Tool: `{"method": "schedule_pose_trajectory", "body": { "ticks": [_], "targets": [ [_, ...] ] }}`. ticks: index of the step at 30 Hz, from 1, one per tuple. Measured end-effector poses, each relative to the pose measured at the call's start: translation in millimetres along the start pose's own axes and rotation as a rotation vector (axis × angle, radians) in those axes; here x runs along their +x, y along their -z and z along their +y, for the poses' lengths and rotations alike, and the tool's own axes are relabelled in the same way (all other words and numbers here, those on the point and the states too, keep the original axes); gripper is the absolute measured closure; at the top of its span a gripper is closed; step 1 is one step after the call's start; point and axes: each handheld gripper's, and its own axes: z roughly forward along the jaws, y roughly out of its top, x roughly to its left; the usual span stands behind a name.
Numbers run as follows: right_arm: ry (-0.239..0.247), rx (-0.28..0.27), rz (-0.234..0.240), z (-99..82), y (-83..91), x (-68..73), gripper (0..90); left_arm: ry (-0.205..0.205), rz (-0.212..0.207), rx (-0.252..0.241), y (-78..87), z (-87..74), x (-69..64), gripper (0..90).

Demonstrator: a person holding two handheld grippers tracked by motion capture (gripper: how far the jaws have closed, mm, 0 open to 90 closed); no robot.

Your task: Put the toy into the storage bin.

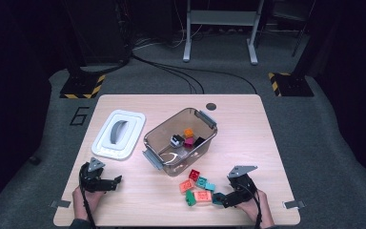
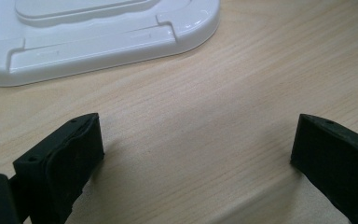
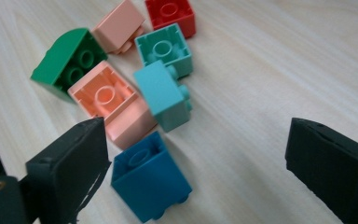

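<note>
A clear plastic bin (image 1: 158, 130) stands mid-table and holds several bricks, among them an orange one (image 1: 188, 132) and a magenta one (image 1: 189, 141). In front of it lies a loose cluster of bricks (image 1: 198, 187). My right gripper (image 1: 218, 198) (image 3: 198, 147) is open at that cluster's near right. A dark blue brick (image 3: 149, 179) lies on the table between its jaws, close to the left one. Beyond are a salmon brick (image 3: 109, 100), a light teal brick (image 3: 165, 95), a green brick (image 1: 190, 199) (image 3: 70, 63) and a red brick (image 1: 194, 174) (image 3: 170, 14). My left gripper (image 1: 116, 182) (image 2: 198, 140) is open over bare wood.
The bin's white lid (image 1: 118, 133) (image 2: 98, 32) lies flat left of the bin, just beyond the left gripper. The wooden table (image 1: 248, 133) has bare room on its right side. A person's hands hold both grippers at the near edge.
</note>
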Motion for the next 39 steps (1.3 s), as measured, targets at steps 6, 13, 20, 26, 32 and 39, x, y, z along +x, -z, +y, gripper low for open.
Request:
{"method": "schedule_pose_trajectory", "body": {
  "ticks": [6,13,20,26,32,39],
  "targets": [
    [0.031,0.013,-0.002,-6.4,-2.9,4.9,21.1,-0.001,0.001,-0.001,-0.1,0.1,0.1,2.2],
    [0.037,0.016,-0.015,-6.9,-2.7,3.0,37.8,0.0,0.001,0.0,-0.1,0.1,0.0,2.1],
    [0.0,0.023,-0.075,-5.4,-3.1,-1.0,45.4,0.0,0.0,0.0,-0.1,0.1,0.0,2.2],
    [0.016,-0.011,-0.059,-6.4,7.3,-4.0,32.3,0.0,0.001,0.0,-0.1,0.1,0.0,2.1],
    [0.073,0.013,-0.033,-7.9,7.9,0.4,26.1,0.0,0.001,-0.001,-0.1,0.1,0.0,2.2],
    [0.1,0.042,-0.06,-9.8,0.0,2.2,33.3,-0.001,0.001,0.0,-0.1,0.1,0.0,2.2]
  ]
}}
